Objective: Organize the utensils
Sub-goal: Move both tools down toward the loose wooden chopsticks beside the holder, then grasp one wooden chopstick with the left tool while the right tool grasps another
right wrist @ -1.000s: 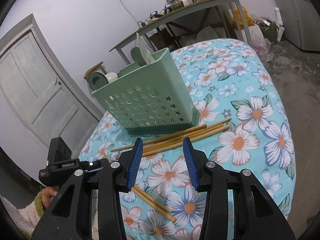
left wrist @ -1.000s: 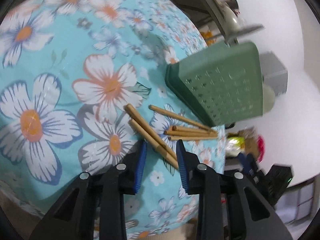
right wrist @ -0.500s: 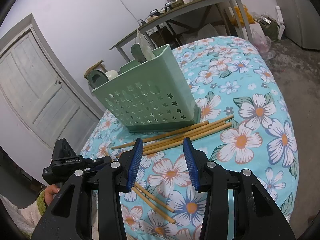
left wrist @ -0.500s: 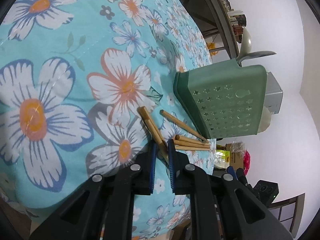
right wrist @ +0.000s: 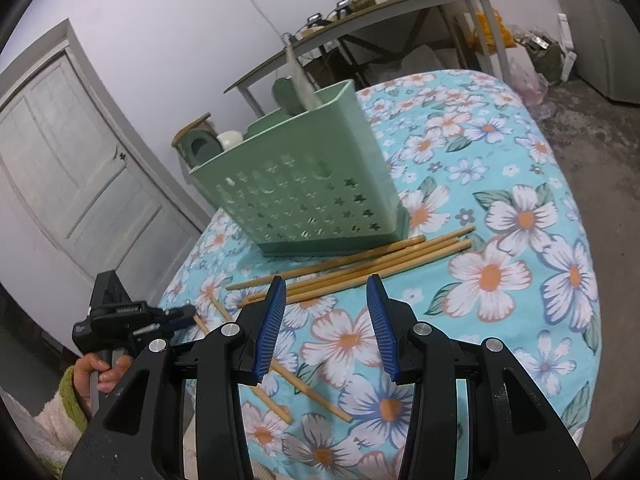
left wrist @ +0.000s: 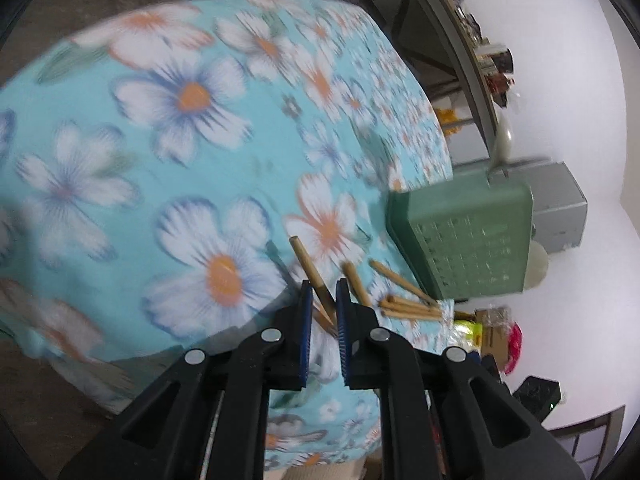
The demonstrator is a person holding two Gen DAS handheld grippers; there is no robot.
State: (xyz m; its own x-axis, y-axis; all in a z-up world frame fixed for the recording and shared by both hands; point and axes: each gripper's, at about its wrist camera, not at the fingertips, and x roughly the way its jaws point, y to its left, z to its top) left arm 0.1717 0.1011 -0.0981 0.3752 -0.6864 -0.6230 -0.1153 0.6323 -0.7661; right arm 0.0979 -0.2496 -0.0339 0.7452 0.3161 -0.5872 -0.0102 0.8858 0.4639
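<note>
Jaws of the left gripper [left wrist: 321,294] have just been closing and are clamped on one chopstick [left wrist: 310,270] near the table [left wrist: 120,184] edge. Jaws of the right gripper [right wrist: 326,296] are held partly open, empty, above loose chopsticks [right wrist: 360,258] lying beside the green utensil basket [right wrist: 304,196].

A: Chopsticks [right wrist: 356,258]?
B: Bamboo, 4 flat on cloth along caddy's base; 2 nearer, 1 gripped.
A: Caddy [right wrist: 296,188]?
B: Green plastic, star cutouts, upright, utensils [right wrist: 294,88] poking out top.
</note>
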